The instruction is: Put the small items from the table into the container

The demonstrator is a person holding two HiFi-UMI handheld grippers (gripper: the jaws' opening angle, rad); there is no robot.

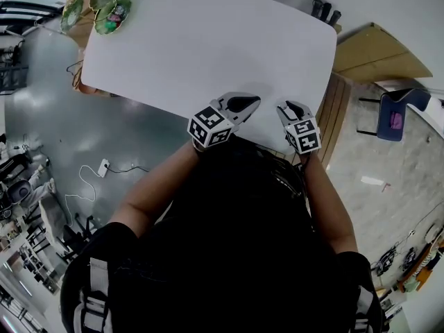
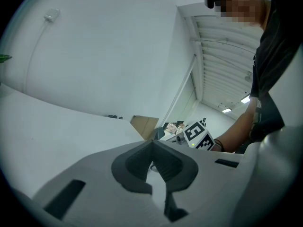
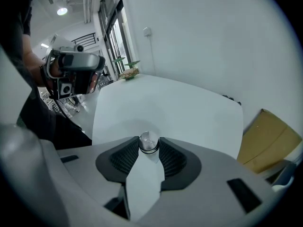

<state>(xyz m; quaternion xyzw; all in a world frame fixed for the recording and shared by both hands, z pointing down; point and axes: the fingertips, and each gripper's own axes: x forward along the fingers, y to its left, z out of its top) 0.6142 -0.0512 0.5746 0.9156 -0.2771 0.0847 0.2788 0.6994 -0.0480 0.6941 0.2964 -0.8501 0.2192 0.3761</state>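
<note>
Black clothing of the person (image 1: pixel 229 241) is filling the near part of the head view, and both grippers are reaching just past it over the near edge of the white table (image 1: pixel 208 47). The left gripper (image 1: pixel 255 102) is pointing out to the right with its jaws clenched tip to tip, and nothing is plainly showing between them. The right gripper (image 1: pixel 293 107) is tilting down toward the tabletop and appears to be grasping a small shiny knob (image 3: pixel 149 142) with a dark band, which is sitting right at the tips with a pad against each side. That knob is the only small item plainly showing near the person, and the rest of the tabletop is lying bare. A few dark cylinders (image 1: pixel 325 9) seem to be standing at the far right corner and may be waiting their turn. A green leafy bundle (image 1: pixel 104 5) is sitting at the far left corner. No container is making itself clear in any view, so what it is holding cannot be told, nor how much is already done. Judging by this, the knob is in hand and is yet to be carried over and let go, with the far cylinders possibly following
</note>
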